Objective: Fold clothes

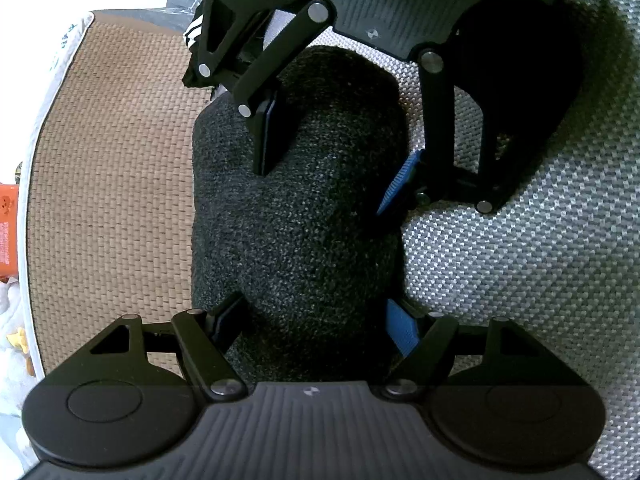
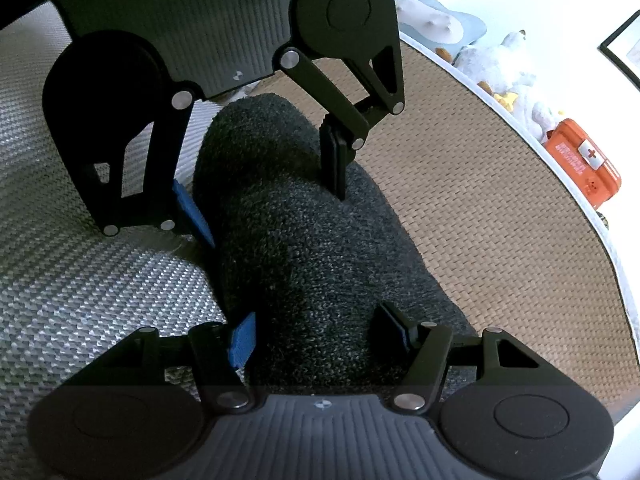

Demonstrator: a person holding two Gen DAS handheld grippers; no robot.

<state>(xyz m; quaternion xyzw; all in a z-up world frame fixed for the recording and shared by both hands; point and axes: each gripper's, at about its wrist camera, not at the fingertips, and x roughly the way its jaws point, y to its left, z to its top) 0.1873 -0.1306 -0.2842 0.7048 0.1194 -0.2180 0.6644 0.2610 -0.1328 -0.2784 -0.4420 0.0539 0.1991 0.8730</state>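
Left wrist view: the left gripper [image 1: 316,322] is sitting at the bottom of the frame with its jaws wide, and its pads are pressing on both sides of the near end of the bundle [image 1: 304,232], a dark knit garment already gathered into a thick roll. The right gripper [image 1: 328,176] is facing in from the top. It is also wide, with one finger digging into the bundle's top and the blue pad sitting against its side. The bundle is lying along the seam between the brown mat [image 1: 112,160] and the grey fabric [image 1: 520,280].

Progress, judging: the folding looks mostly done and the piece is compact. Placing or tidying it is probably what is left. Whether the bundle is resting or lifted, cannot tell.

Only this view is showing a striped cloth [image 1: 194,34] behind the right gripper, possibly another piece waiting.

Right wrist view: this is showing the same grip from the other end. The right gripper [image 2: 316,334] is at the bottom, clamping the near end of the bundle [image 2: 288,248], and the left gripper [image 2: 272,208] is at the top on the far end.

Only this view is showing the bundle's side spreading flat onto the mat. It is also showing the mat's far edge with plush toys [image 2: 512,68] and an orange case [image 2: 584,164] beyond it, well apart from the work.
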